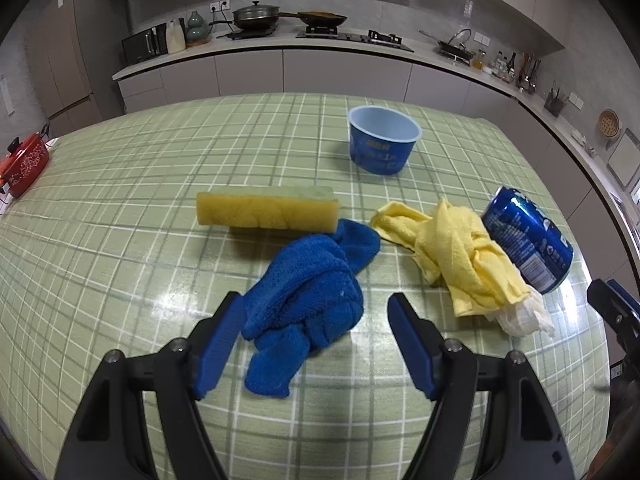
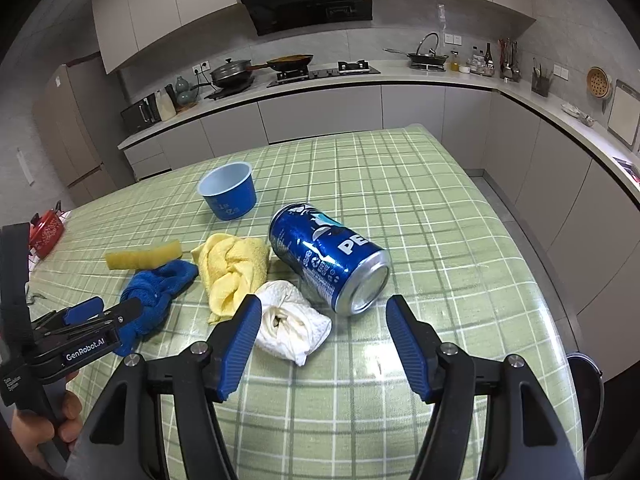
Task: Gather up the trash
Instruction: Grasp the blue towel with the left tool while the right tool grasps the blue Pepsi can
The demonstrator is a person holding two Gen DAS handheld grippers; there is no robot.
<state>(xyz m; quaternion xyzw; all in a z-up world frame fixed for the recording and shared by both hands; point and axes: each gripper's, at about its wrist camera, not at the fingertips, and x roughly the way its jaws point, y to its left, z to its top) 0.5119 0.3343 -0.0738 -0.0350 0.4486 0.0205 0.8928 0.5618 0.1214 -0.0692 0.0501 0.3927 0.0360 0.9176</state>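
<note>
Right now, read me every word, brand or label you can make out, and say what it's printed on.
"GenRobot.AI": white lettering on the left gripper, along its black body.
"PE": big white letters on the blue can; the rest curves out of sight.
Blue cup: printed characters, too blurred to read.
Can's fine print: too small.

The left gripper (image 1: 316, 312) and right gripper (image 2: 320, 312) both tilt downward, jaws apart and gripping nothing. A hand (image 2: 44, 428) holds the left gripper's handle.
</note>
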